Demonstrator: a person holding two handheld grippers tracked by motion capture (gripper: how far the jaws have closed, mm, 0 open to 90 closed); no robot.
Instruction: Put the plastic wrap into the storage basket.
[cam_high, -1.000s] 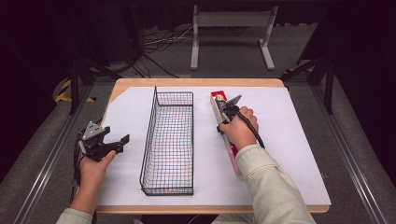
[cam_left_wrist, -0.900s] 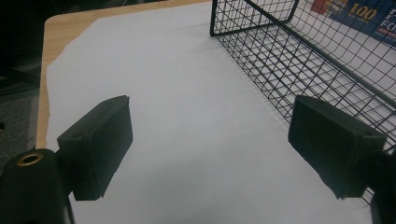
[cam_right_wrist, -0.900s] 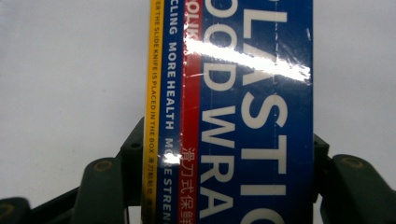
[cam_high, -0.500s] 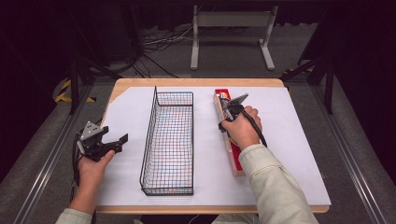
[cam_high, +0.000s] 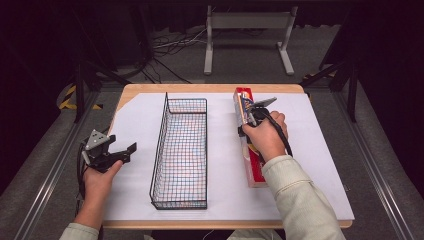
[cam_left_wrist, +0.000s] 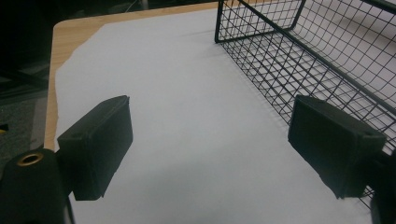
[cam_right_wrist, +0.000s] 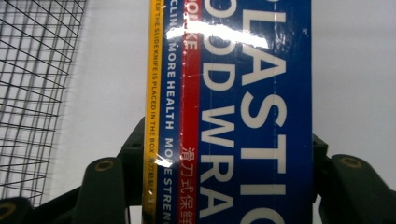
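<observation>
1. Nearest the person, at about 7 o'clock on the table (cam_high: 135, 90), the left hand (cam_high: 97, 177) holds the left gripper (cam_high: 124, 151) just above the white sheet (cam_high: 220, 165), at the sheet's left edge. Its jaws stand wide apart with nothing between them; in the left gripper view the bare white sheet lies between the two black pads (cam_left_wrist: 95, 147).
2. At about 4 o'clock the person's right sleeve (cam_high: 300, 200) comes in over the near end of the plastic wrap box (cam_high: 256, 172).
3. In the middle of the table sits the black wire basket (cam_high: 180, 150), long and narrow, running from 6 o'clock towards 12 o'clock. It stands between the two grippers.
4. The plastic wrap box lies flat on the sheet to the right of the basket and parallel to it, near it but apart. Its far end reaches towards 1 o'clock.
5. Over the far half of the box, the right hand (cam_high: 265, 137) holds the right gripper (cam_high: 250, 112). In the right gripper view its jaws sit against both long sides of the blue, red and yellow box (cam_right_wrist: 233, 116), clamped on it.
</observation>
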